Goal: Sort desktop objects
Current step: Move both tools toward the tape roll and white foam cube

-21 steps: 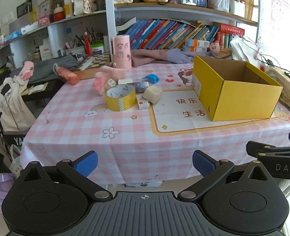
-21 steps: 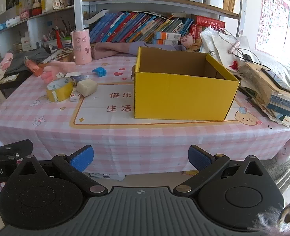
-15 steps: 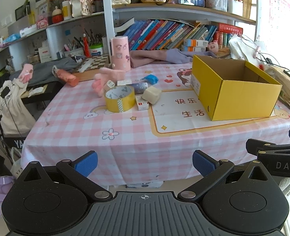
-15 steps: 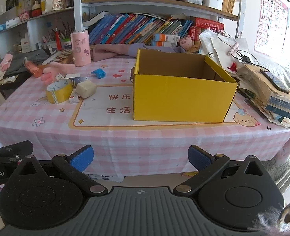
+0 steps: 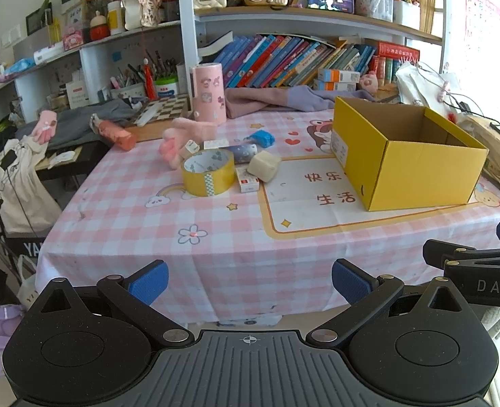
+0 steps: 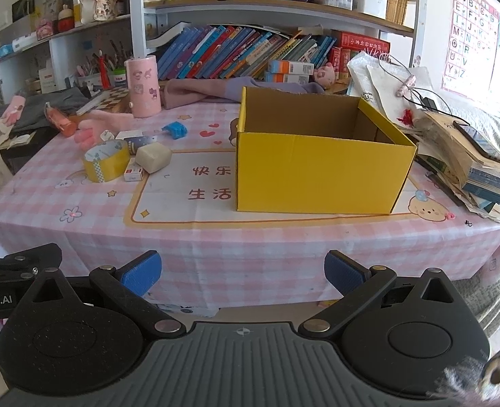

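An open yellow cardboard box (image 5: 409, 166) (image 6: 321, 176) stands empty on the pink checked tablecloth. Left of it lies a cluster: a yellow tape roll (image 5: 208, 173) (image 6: 106, 161), a cream block (image 5: 264, 166) (image 6: 153, 157), a small white-and-red box (image 5: 247, 183) (image 6: 133, 173), a blue object (image 5: 263, 137) (image 6: 175, 129), a dark patterned tube (image 5: 241, 152) and a pink plush glove (image 5: 182, 139) (image 6: 97, 125). My left gripper (image 5: 250, 283) and right gripper (image 6: 242, 271) both hang open and empty in front of the table's near edge.
A pink cylinder (image 5: 208, 93) (image 6: 142, 87), a coral bottle (image 5: 116, 134) and purple cloth (image 5: 284, 100) sit at the back before bookshelves. A stack of books and papers (image 6: 477, 166) with a phone fills the table's right end. A bag (image 5: 16, 183) hangs at the left.
Both views have shifted slightly: the table and its objects sit a little lower and nearer in frame. No object on the table has moved, and both grippers stay wide open.
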Motion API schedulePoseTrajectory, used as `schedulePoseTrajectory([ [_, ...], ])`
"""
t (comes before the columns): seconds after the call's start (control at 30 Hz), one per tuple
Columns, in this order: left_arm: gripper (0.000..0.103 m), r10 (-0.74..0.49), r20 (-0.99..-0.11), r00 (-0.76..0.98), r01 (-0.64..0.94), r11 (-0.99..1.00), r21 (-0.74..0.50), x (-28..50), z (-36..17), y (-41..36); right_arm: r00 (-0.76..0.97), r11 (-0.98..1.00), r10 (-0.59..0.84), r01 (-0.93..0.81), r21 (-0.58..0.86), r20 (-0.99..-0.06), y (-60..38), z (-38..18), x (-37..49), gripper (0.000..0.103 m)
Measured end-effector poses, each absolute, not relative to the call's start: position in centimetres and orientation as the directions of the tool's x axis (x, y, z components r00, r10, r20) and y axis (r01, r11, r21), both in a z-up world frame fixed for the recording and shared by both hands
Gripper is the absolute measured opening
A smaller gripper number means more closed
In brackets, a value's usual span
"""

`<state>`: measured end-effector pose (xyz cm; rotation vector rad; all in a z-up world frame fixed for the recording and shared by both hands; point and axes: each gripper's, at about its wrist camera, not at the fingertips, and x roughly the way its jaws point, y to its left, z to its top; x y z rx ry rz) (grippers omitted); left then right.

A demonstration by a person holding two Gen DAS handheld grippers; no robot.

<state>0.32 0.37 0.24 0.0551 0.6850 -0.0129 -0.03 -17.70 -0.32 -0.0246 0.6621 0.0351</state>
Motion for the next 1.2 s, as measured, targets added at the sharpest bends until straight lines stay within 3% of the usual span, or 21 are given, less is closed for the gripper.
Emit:
schedulePoseTrajectory([
  [1.2, 0.103, 0.014, -0.655, 0.755, 0.005, 1.000, 0.027, 1.3, -0.6, 4.0, 0.750, 0.995, 0.076, -0.101, 0.000, -0.657, -13.9, -0.7, 2.1, 0.103],
])
